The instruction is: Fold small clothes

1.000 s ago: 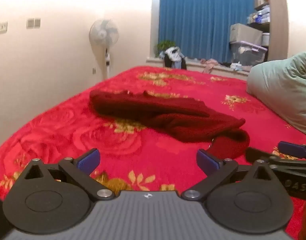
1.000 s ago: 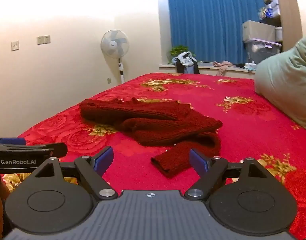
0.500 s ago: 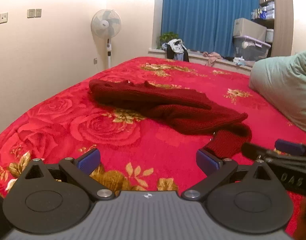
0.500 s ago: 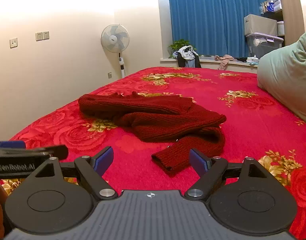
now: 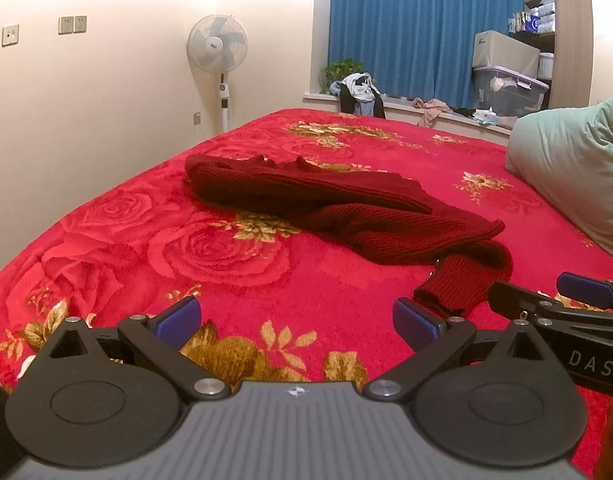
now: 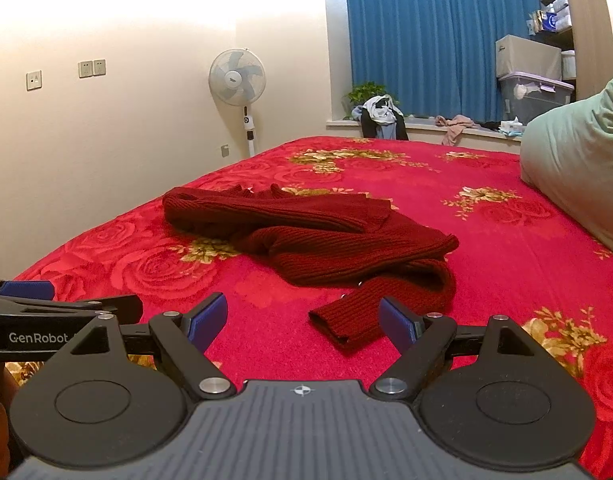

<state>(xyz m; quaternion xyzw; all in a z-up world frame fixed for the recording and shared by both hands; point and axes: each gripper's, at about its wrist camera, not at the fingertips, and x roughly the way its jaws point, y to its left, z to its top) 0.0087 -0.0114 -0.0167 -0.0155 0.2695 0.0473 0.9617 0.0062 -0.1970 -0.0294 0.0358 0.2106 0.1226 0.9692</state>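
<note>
Left gripper (image 5: 296,322) hangs wide apart over the bedspread (image 5: 210,256), gripping nothing. Right gripper (image 6: 304,318) gapes too, empty, a sleeve cuff (image 6: 338,324) lying between its fingers on the bed. The crumpled dark red sweater (image 6: 306,228) sprawls just ahead, mid-bed.

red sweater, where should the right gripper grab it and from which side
Probably the sleeve cuff: it trails out of the crumpled red sweater toward the open right gripper, flat on the bedspread. Come in low from the near edge, pinching the cuff's end.
</note>
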